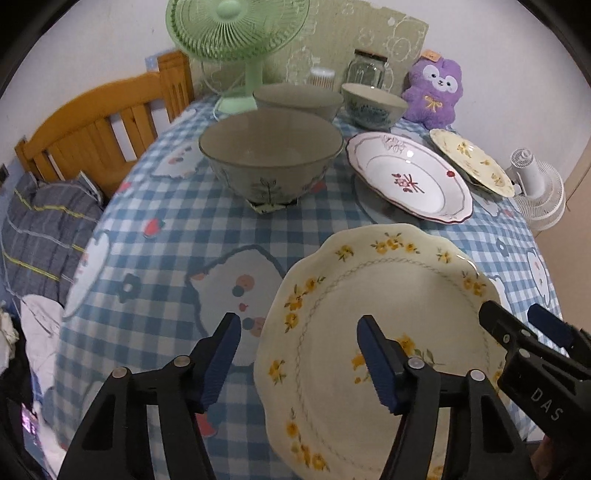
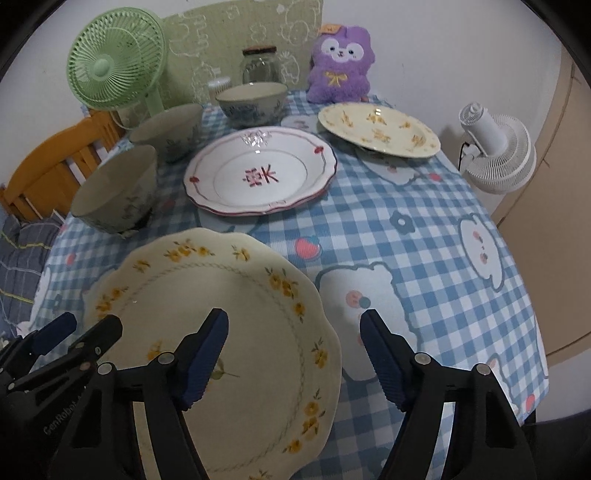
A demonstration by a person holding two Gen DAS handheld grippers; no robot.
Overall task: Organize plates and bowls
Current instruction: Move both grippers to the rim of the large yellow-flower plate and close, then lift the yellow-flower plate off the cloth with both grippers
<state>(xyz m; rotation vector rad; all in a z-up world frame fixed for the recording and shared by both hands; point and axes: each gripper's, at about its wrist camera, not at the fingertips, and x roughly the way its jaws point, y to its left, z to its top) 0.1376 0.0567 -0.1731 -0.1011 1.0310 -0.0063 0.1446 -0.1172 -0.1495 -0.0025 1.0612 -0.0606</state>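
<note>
Both claws spread, my left gripper [image 1: 297, 354] and right gripper [image 2: 293, 354] should straddle the near-edge plate's [image 1: 388, 295] opposite rims squarely.

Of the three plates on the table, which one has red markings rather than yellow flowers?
The middle plate, white with a red rim line and red centre motif. The near plate and far plate are cream with yellow flowers.

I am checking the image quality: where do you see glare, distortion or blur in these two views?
Left wrist view: strong fisheye bend, black corners; small glare on the red plate; the green fan looks soft. Right wrist view: same bend, the table edge curves; a glare spot on the far yellow plate; the near plate is sharp and evenly lit.
</note>
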